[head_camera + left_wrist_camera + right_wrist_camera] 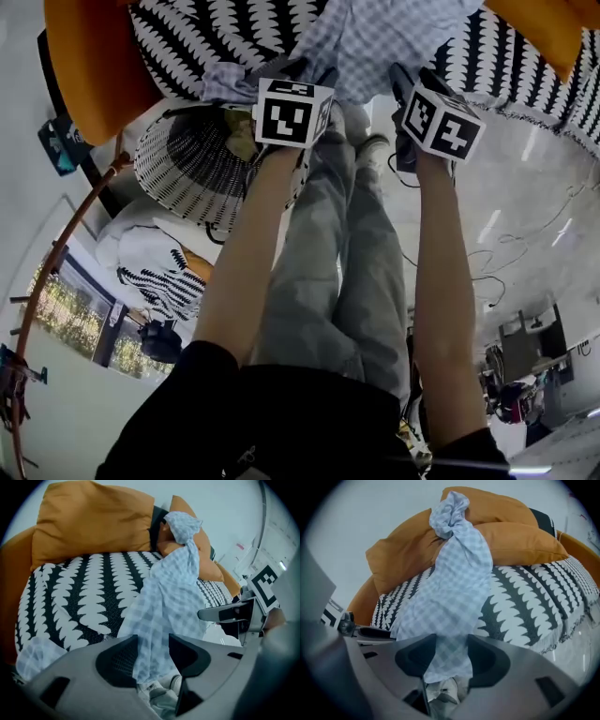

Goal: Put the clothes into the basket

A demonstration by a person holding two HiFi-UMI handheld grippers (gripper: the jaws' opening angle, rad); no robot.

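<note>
A pale blue checked garment [375,42] lies across the black-and-white patterned sofa seat [234,37], its twisted end [185,524] up against an orange cushion [93,522]. Its lower edge [154,667] hangs at the seat's front. My left gripper [317,75] and right gripper [412,82] point down at that edge, side by side. In the left gripper view the cloth [168,602] shows in the gap of the left gripper [152,644], whose pads stand off it. The right gripper view shows the same: garment [454,583] in the open gap of the right gripper [452,644]. The woven basket [187,169] stands on the floor to the left.
A second pale cloth fold [225,84] lies at the seat's front left, above the basket. Orange cushions [511,541] back the sofa. The person's legs [347,272] and shoes are below the grippers. Cables [487,262] trail on the floor at right.
</note>
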